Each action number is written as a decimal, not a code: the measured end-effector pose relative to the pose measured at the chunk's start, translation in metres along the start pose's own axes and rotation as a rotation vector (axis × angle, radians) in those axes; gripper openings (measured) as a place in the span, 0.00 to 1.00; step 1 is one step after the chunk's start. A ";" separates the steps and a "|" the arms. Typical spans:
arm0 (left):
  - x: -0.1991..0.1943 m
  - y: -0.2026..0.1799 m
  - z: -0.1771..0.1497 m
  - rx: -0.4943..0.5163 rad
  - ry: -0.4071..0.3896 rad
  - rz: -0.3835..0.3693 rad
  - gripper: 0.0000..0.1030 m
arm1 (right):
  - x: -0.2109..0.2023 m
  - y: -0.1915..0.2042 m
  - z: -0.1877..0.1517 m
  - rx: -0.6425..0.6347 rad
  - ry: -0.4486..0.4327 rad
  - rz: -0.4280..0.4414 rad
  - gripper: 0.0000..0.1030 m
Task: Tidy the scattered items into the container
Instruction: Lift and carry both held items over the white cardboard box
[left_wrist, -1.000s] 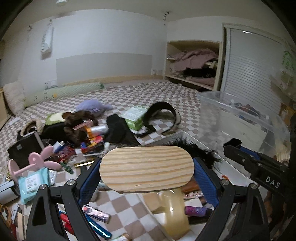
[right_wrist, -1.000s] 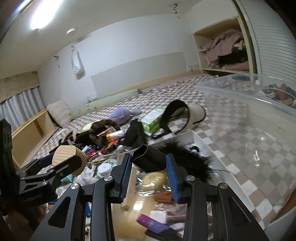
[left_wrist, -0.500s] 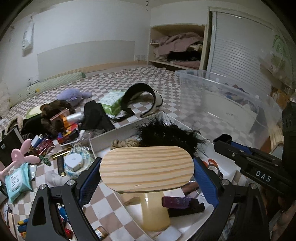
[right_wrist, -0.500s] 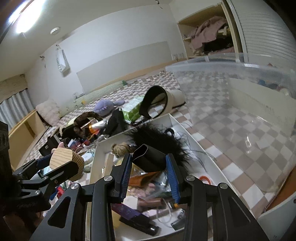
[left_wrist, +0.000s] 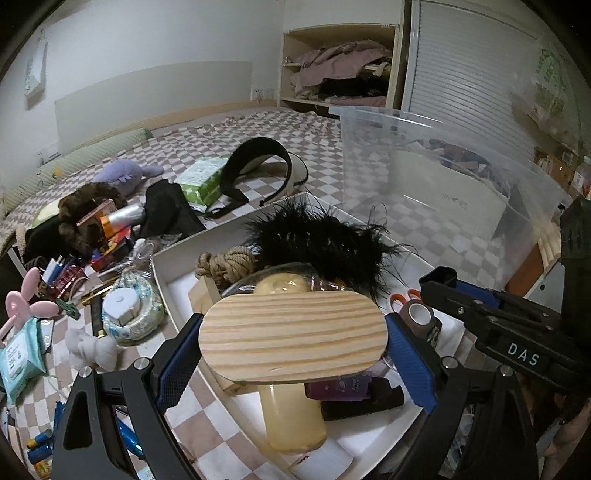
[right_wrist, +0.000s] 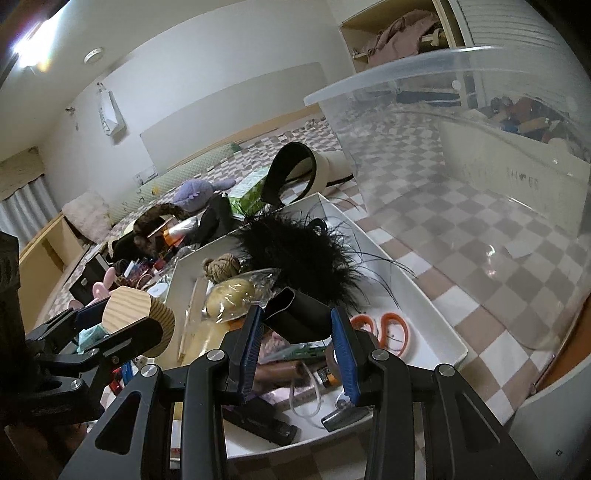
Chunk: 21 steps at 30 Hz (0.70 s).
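At the far left of the checkered floor (left_wrist: 288, 122) lies the scatter — a pale blue wipes pack (left_wrist: 18, 350), a pink bunny-eared item (left_wrist: 26, 306), a white tape roll (left_wrist: 123, 306) on a crinkled bag, and further back a brown furry heap (left_wrist: 92, 206), a purple plush toy (left_wrist: 125, 173), a green tissue pack (left_wrist: 205, 179) and a black-banded visor (left_wrist: 258, 166).

The left tool (left_wrist: 293, 343) has its blue pads pressed against both ends of an oval wooden block (left_wrist: 291, 338), which it holds over the near left edge of the white tray (left_wrist: 424, 266). In the right wrist view the same block (right_wrist: 138, 314) shows side-on at the lower left, pinched in that tool.

Inside the tray, from its left wall rightward: a knotted rope ball (left_wrist: 227, 264), a yellowish bottle (left_wrist: 291, 421) beneath the block, a black feather puff (left_wrist: 321, 240) toward the far edge, a purple tube (left_wrist: 341, 389) on a dark case, and orange-handled scissors (right_wrist: 388, 328) by the right wall.

The right tool (right_wrist: 297, 332) is closed on a black folded pouch (right_wrist: 297, 314) — gripped between its blue pads above the tray's middle.

Right of the tray stands a large clear plastic bin (left_wrist: 443, 177), its near wall just beside the tray's far right corner.
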<state>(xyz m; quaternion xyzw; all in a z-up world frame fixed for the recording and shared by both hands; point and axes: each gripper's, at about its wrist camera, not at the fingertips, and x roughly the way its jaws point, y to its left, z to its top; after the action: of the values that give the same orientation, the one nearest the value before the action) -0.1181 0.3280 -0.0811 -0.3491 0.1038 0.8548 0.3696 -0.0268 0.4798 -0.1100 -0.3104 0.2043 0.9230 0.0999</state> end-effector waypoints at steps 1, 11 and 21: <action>0.001 -0.001 0.000 0.001 0.006 -0.007 0.92 | 0.001 0.000 -0.001 0.000 0.002 0.001 0.37; 0.019 -0.004 -0.005 -0.005 0.068 -0.051 0.92 | 0.007 -0.001 -0.007 -0.004 0.029 0.004 0.37; 0.032 -0.001 -0.012 -0.019 0.108 -0.058 0.92 | 0.011 -0.002 -0.011 -0.004 0.055 0.000 0.37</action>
<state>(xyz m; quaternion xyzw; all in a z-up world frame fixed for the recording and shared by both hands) -0.1271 0.3416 -0.1116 -0.4011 0.1054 0.8247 0.3846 -0.0284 0.4771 -0.1253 -0.3359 0.2050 0.9146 0.0937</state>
